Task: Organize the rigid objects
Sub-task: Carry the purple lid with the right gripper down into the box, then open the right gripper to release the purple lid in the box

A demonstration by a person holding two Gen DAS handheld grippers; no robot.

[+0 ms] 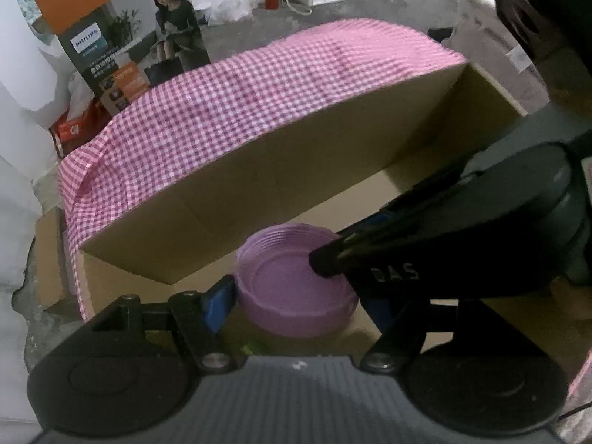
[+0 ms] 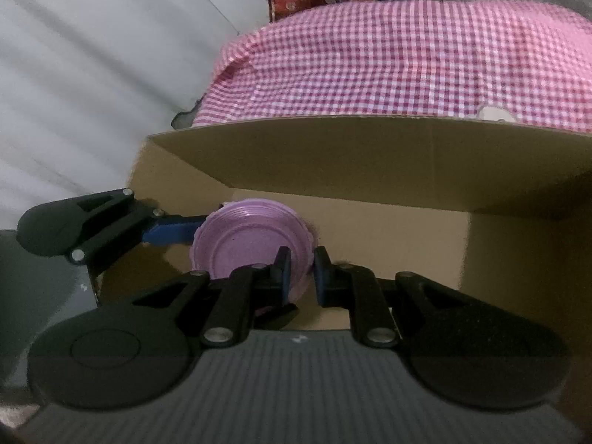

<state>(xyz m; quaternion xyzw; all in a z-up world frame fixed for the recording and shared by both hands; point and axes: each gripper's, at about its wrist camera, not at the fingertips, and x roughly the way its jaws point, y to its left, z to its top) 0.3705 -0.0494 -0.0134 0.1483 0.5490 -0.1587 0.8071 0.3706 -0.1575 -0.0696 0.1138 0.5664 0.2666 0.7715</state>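
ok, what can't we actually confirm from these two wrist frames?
- Left wrist view: the left gripper's right finger is covered by the right gripper's body, so its grip on the purple plate stack is unclear.
- Right wrist view: the right gripper straddles the stack's rim; contact at the right pad can't be seen.
- Both views: the plate count is too blurred.
- The cardboard box floor near the cameras is hidden by the grippers.
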